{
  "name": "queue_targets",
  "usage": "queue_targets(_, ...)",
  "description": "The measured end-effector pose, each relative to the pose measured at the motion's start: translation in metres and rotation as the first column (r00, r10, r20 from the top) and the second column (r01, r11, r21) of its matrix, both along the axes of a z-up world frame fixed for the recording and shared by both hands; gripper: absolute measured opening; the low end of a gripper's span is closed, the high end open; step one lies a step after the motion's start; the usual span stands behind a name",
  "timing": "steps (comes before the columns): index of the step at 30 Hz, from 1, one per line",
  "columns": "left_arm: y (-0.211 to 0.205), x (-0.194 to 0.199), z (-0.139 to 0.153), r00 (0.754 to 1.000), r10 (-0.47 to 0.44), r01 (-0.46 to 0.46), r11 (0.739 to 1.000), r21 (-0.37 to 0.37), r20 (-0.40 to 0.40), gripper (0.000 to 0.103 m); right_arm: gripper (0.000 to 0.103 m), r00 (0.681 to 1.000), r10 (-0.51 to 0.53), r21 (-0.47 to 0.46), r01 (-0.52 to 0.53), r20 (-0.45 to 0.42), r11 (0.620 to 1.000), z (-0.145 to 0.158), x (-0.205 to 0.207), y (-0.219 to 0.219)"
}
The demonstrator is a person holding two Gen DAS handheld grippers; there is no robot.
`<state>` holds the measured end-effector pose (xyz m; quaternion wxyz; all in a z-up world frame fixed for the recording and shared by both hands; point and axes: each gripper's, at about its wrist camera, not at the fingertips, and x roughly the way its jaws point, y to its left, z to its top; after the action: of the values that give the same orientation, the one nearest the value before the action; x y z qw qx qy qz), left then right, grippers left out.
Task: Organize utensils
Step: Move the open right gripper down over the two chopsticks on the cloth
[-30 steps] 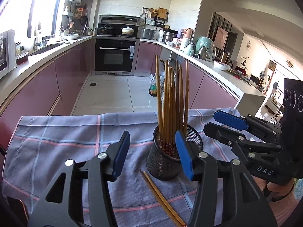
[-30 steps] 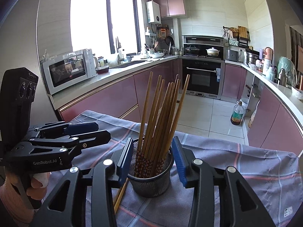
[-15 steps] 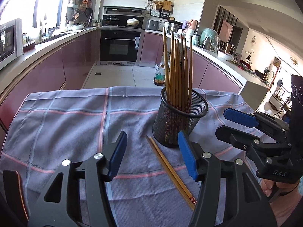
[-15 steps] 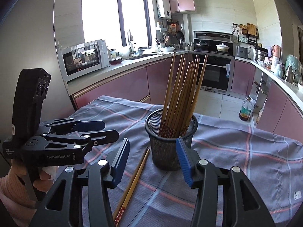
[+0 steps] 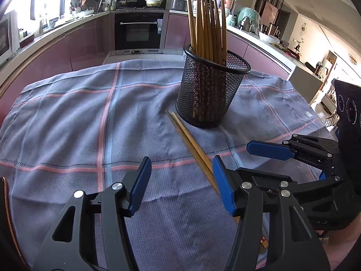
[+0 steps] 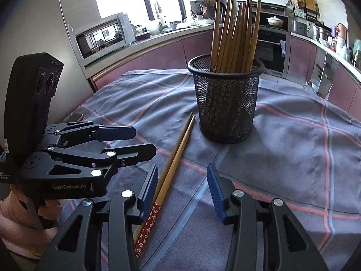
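Two loose chopsticks (image 6: 173, 167) flat on the cloth-covered surface (image 5: 67, 117), just ahead of both sets of fingers, tips by the mesh holder (image 6: 225, 103); probably light, stiff, thin, prone to rolling; best pinched mid-shaft; left gripper (image 5: 180, 185) fingers apart, empty; right gripper (image 6: 181, 189) fingers closing, nothing pressed yet.

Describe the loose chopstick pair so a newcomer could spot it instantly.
Start at the black mesh cup standing on the checked cloth. The loose chopstick pair lies flat on the cloth beside its base. Unlike the chopsticks standing upright in the cup, these two lie down, red patterned ends showing.
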<state>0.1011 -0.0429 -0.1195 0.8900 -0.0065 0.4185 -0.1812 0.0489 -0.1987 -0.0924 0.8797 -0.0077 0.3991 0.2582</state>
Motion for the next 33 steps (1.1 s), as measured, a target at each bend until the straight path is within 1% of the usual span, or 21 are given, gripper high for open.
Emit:
queue_targets(6, 0.006, -0.001, -0.004, 1.000, 0.014, -0.014, 1.000, 0.003, -0.008, 0.056, 0.036, 0.999, 0.017, -0.018, -0.018, -0.037, 1.000, -0.013, -0.003, 0.010)
queue_targets(10, 0.006, -0.001, -0.007, 1.000, 0.013, -0.013, 1.000, 0.007, -0.017, 0.056, 0.031, 0.999, 0.007, -0.027, -0.009, -0.051, 1.000, -0.017, -0.003, 0.009)
queue_targets(18, 0.001, -0.001, -0.012, 0.999, -0.010, 0.010, 1.000, 0.012, -0.032, 0.056, 0.029, 0.998, -0.012, -0.037, 0.010, -0.054, 0.999, -0.019, -0.003, 0.006)
queue_targets(23, -0.010, 0.002, -0.014, 0.999, -0.033, 0.035, 0.999, 0.036, -0.036, 0.055, 0.026, 0.998, -0.028, -0.038, 0.025, -0.056, 0.999, -0.018, -0.001, 0.001)
queue_targets(29, -0.024, 0.011, -0.021, 0.997, -0.049, 0.053, 0.996, 0.074, -0.056, 0.054, 0.025, 0.997, -0.042, -0.036, 0.040, -0.058, 0.999, -0.019, 0.002, -0.003)
queue_targets(31, -0.027, 0.013, -0.022, 0.997, -0.051, 0.056, 0.995, 0.085, -0.057, 0.052, 0.024, 0.997, -0.042, -0.037, 0.040, -0.058, 0.999, -0.018, 0.003, -0.003)
queue_targets(33, -0.030, 0.016, -0.022, 0.997, -0.050, 0.056, 0.994, 0.097, -0.058, 0.048, 0.024, 0.998, -0.040, -0.042, 0.038, -0.056, 0.998, -0.018, 0.003, -0.001)
